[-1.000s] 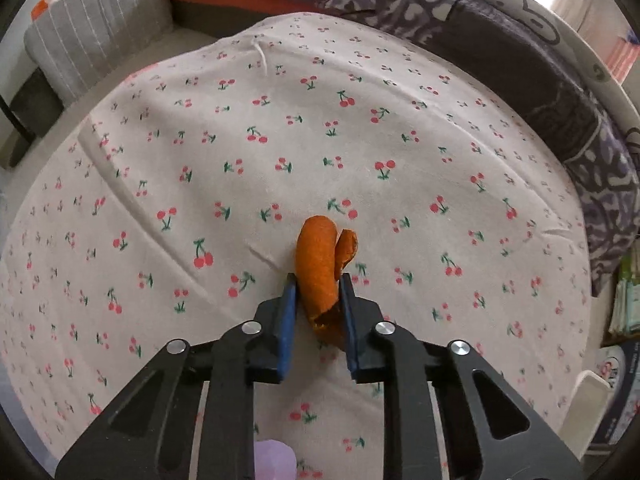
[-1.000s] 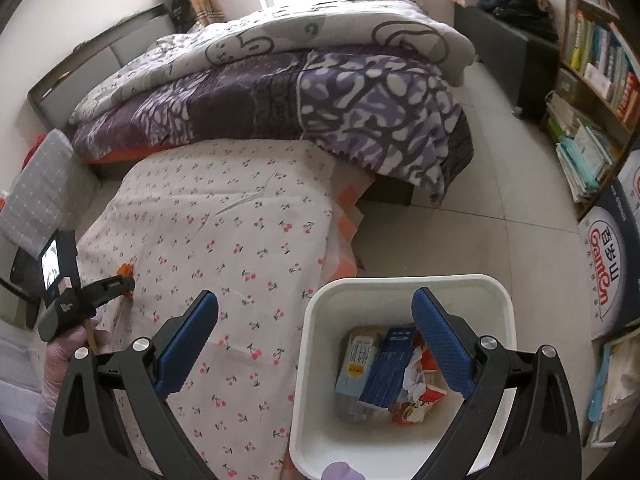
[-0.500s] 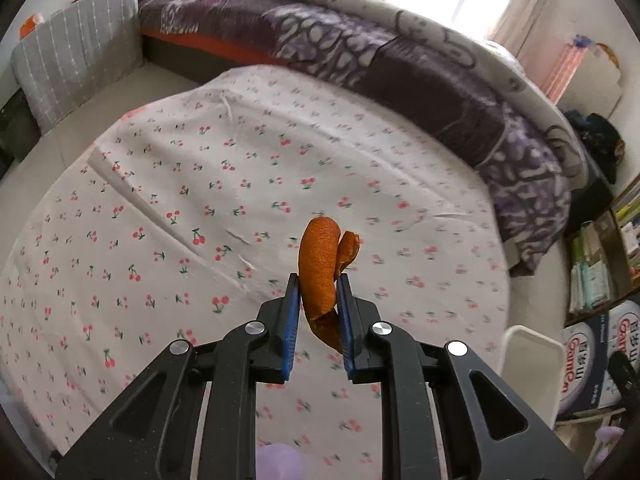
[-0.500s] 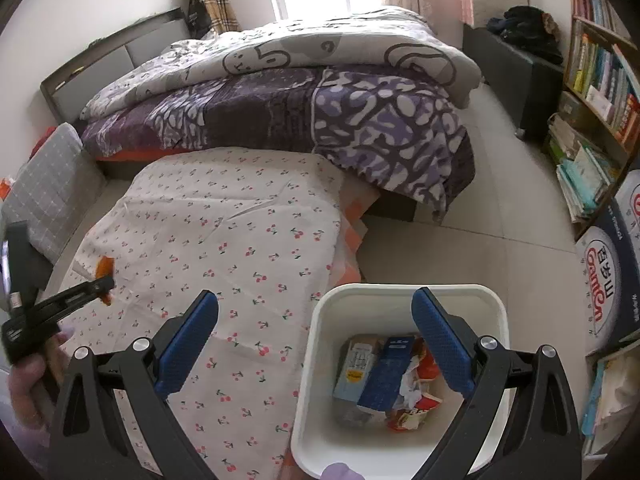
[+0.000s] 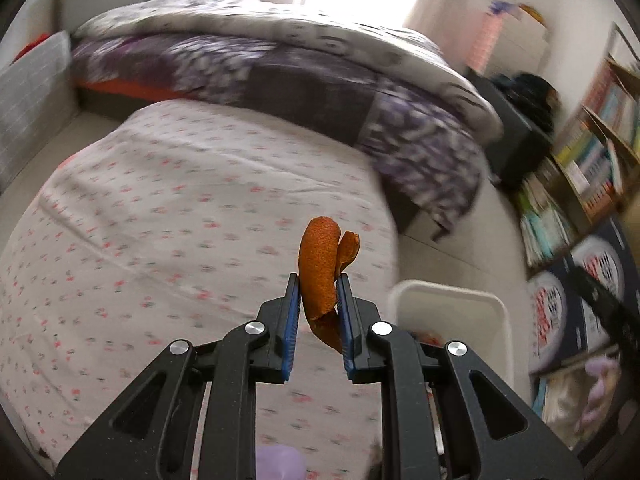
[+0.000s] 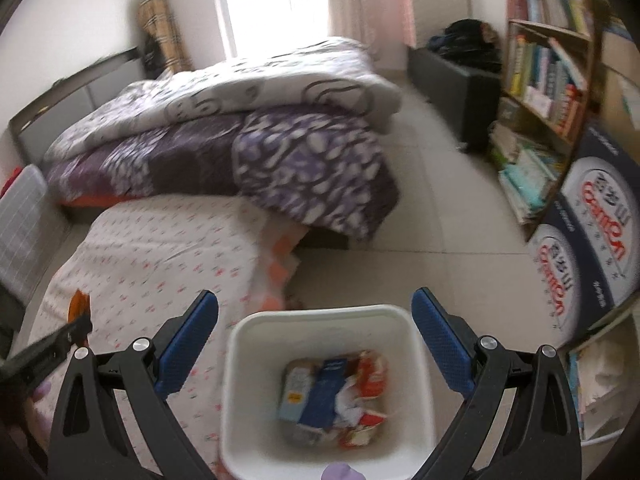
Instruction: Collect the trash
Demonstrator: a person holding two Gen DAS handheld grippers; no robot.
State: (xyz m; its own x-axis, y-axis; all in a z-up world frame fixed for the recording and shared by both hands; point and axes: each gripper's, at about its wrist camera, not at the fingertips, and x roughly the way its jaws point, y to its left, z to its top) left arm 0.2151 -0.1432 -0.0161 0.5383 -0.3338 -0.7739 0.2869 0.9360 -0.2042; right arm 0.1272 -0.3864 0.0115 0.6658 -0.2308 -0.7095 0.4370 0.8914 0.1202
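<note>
Left wrist view shows the left gripper (image 5: pixel 318 294) clamping orange peel (image 5: pixel 320 268), not yet in the part-filled white bin (image 5: pixel 448 300) at lower right; the right gripper (image 6: pixel 315 334) stands wide, empty.

A bed (image 6: pixel 224 128) under a purple-and-white duvet (image 6: pixel 280 152) stands below the bright window (image 6: pixel 272 0). Right of the bed, across the pale tiled floor (image 6: pixel 440 220), stands a bookshelf (image 6: pixel 544 92).

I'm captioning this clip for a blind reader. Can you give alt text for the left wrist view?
The left gripper pinches a curled piece of orange peel above a cherry-print sheet. A white bin sits lower right, with a purple quilt and bookshelf behind, all motion-blurred.
</note>
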